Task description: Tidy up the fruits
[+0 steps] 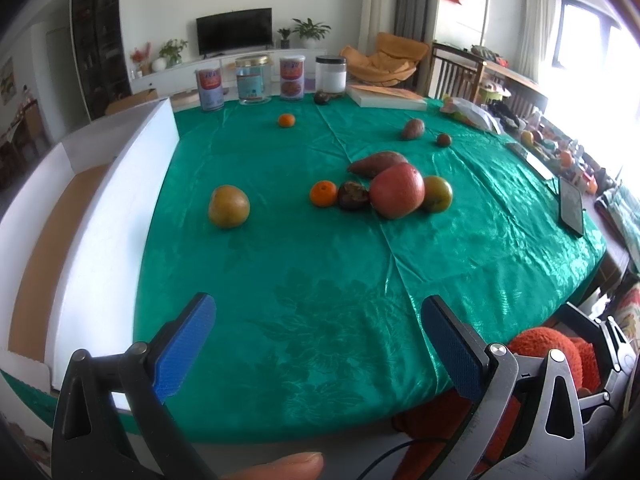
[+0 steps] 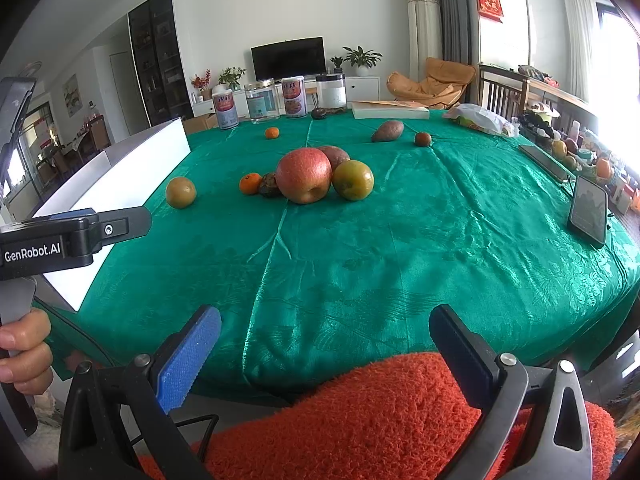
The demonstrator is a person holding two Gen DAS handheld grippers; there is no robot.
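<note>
Both pairs of fingers spread wide, gripping nothing: my left gripper point(image 1: 318, 340) and right gripper point(image 2: 326, 350) hover over the near edge of the green tablecloth point(image 1: 280, 264). Far left, white-walled cardboard box point(image 1: 86, 200), no fruit in the part I see. Fruit lies loose mid-table: lone yellow-green fruit point(image 1: 229, 205), then a touching cluster of tangerine point(image 1: 323, 193), dark fruit point(image 1: 353, 196), red apple point(image 1: 397, 190), second yellow-green fruit point(image 1: 438, 193), sweet potato point(image 1: 378, 163) behind. Four jars point(image 1: 252, 80) along far edge. Nothing between grippers and cluster.
</note>
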